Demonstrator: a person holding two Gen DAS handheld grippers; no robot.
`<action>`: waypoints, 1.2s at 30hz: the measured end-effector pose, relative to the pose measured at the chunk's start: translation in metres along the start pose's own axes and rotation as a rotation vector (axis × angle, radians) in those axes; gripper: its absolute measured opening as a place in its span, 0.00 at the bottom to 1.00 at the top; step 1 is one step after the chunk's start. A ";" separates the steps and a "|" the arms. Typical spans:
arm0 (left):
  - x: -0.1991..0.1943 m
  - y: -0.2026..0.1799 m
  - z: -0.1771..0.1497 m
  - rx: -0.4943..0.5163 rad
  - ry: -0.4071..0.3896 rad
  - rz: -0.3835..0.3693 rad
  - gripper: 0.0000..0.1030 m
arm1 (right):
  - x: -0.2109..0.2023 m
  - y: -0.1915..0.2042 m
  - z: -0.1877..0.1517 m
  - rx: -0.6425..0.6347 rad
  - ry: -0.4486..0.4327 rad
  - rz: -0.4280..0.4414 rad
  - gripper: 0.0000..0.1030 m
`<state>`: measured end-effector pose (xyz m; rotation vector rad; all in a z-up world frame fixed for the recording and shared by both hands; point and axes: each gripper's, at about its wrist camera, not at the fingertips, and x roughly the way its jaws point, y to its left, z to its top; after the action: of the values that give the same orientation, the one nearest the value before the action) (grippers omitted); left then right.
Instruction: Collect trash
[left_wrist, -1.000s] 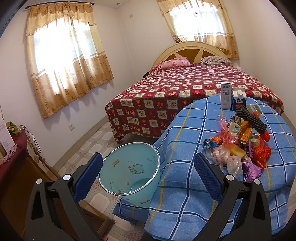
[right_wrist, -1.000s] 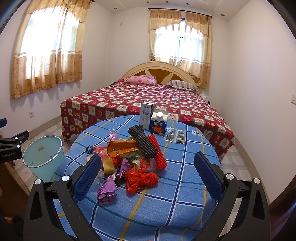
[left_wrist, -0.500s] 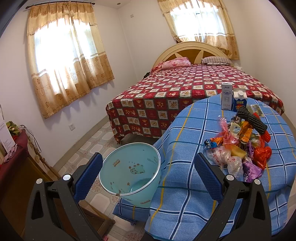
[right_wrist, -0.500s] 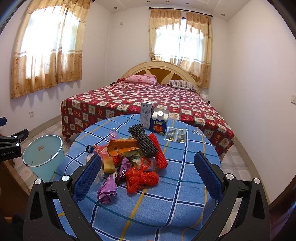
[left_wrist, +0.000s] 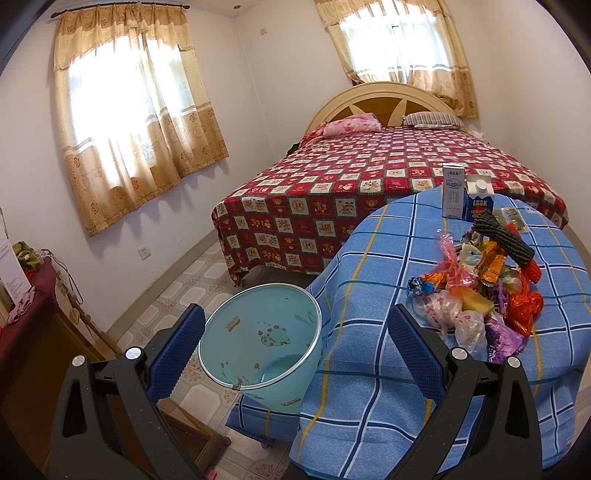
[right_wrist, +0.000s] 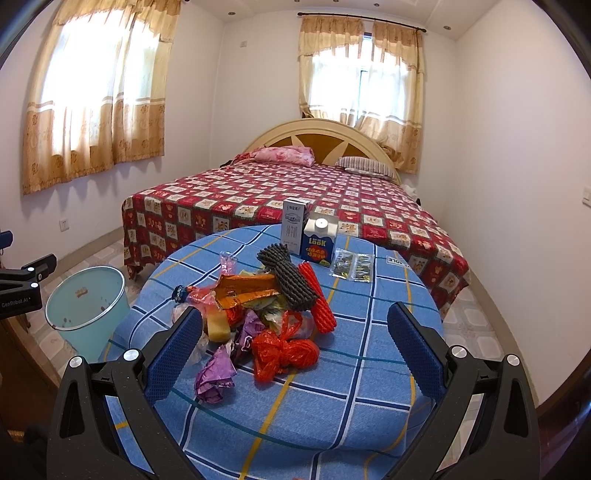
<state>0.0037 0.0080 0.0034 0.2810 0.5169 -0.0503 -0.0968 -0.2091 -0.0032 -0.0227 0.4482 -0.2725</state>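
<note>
Now, by item:
Left gripper: fingers spread wide, holding nothing, raised over the gap between bin and table.
Right gripper: fingers spread wide, holding nothing, raised above the near edge of the trash pile.
Trash pile: crumpled wrappers and bags heaped on the round table, on its blue checked cloth; a red bag and a purple wrapper lie nearest.
Bin: pale blue, on the floor just beside the table; what looks like a few small scraps inside, hard to tell.
Cartons: two, upright, at the table's far edge.
Bed: behind the table.
</note>
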 end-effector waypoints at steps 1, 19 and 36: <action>0.000 0.000 0.000 0.000 0.000 0.000 0.94 | 0.000 0.000 0.000 -0.001 0.001 0.001 0.95; 0.000 0.000 0.000 0.002 0.000 0.000 0.94 | 0.001 -0.001 -0.001 0.001 0.002 -0.002 0.95; 0.032 -0.027 -0.007 0.035 0.045 0.031 0.94 | 0.044 -0.027 -0.028 0.031 0.055 -0.070 0.95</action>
<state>0.0254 -0.0153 -0.0253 0.3245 0.5564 -0.0227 -0.0777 -0.2459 -0.0445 -0.0007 0.4989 -0.3493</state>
